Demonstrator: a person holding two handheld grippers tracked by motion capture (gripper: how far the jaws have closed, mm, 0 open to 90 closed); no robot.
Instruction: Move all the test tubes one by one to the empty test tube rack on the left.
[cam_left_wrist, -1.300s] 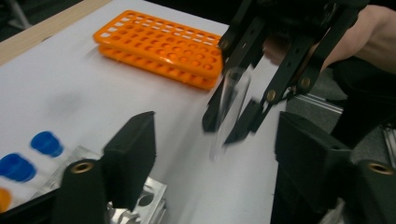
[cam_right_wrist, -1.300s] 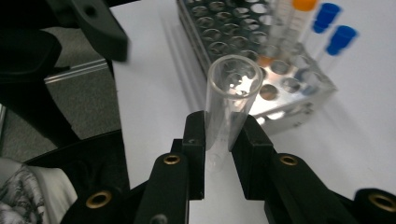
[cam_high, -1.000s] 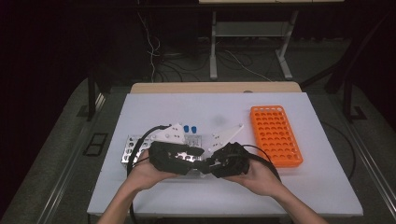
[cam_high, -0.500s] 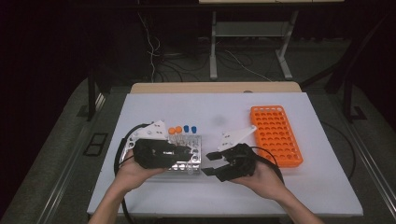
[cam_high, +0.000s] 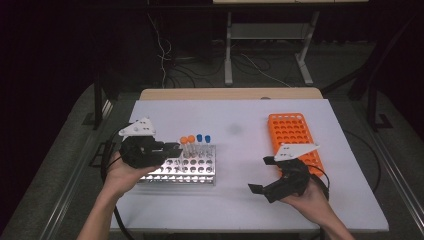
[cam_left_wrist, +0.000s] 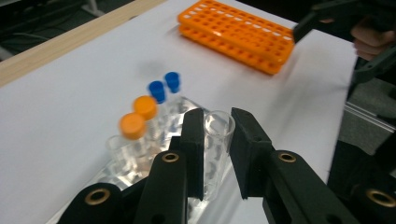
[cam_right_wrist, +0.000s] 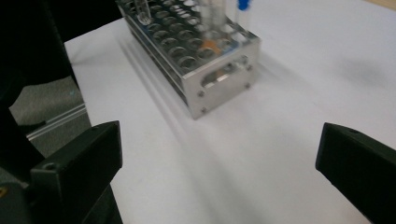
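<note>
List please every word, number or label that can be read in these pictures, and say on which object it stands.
None can be read: no legible writing on the metal rack, the orange rack, the capped tubes, the uncapped tube between the left gripper's jaws, or the right gripper.

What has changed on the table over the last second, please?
The two grippers parted: the left gripper moved left over the metal rack, its jaws around an uncapped tube; the right gripper drew back right, open. Both racks and the capped tubes stayed put.
</note>
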